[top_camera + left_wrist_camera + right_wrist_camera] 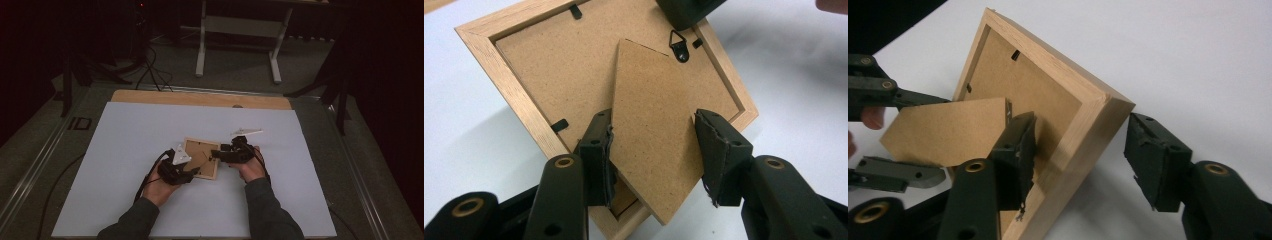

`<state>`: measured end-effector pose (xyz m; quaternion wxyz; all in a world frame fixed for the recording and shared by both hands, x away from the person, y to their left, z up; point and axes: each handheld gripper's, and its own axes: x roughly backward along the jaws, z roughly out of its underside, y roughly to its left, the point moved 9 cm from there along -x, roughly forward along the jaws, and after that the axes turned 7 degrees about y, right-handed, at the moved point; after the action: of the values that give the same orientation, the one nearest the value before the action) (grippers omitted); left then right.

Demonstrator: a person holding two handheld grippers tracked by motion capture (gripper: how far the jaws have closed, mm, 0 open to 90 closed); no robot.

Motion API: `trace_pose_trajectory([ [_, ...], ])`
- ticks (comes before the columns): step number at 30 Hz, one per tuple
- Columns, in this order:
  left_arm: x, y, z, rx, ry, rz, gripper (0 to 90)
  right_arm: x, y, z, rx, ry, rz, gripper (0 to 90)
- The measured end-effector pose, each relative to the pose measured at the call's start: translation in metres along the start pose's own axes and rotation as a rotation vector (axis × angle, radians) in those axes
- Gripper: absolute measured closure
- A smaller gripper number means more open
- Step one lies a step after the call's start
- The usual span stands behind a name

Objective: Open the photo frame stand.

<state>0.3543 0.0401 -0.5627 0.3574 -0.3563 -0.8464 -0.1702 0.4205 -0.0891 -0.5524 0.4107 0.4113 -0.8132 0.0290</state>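
A light wooden picture frame (202, 152) lies face down on the white table top (150, 130), its brown backing board up. From the backing a fibreboard stand flap (654, 125) is lifted. My left gripper (654, 135) has one pad on each side edge of the flap and holds it. The frame's near corner (1098, 107) sits between the jaws of my right gripper (1083, 130). One of its pads rests against the backing inside the rim, and the other stands clear of the frame's outer side. From above, the left gripper (192, 172) and right gripper (220, 152) flank the frame.
A small metal hanger (679, 42) and black turn clips (559, 125) sit on the backing. The table's wooden far edge (200, 98) runs behind the white top. On the floor beyond are a white desk base (240, 30) and cables (150, 70).
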Motion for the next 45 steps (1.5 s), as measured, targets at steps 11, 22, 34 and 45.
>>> trace_pose_trajectory([
  [11, 0.003, 0.000, 0.002, -0.016, -0.010, 0.008, 53.6, 0.000, 0.002, 0.000, -0.006, 0.006, -0.047, 47.3],
  [22, 0.007, 0.000, -0.001, 0.110, -0.049, 0.209, 53.2, 0.004, 0.006, -0.002, 0.019, -0.010, -0.048, 50.1],
  [34, 0.011, 0.006, -0.002, 0.158, 0.004, 0.272, 67.0, 0.009, 0.016, -0.005, 0.088, -0.035, -0.029, 53.1],
  [45, 0.010, 0.007, -0.003, 0.099, 0.042, 0.203, 72.6, 0.017, 0.022, -0.010, 0.119, -0.078, -0.014, 57.9],
])
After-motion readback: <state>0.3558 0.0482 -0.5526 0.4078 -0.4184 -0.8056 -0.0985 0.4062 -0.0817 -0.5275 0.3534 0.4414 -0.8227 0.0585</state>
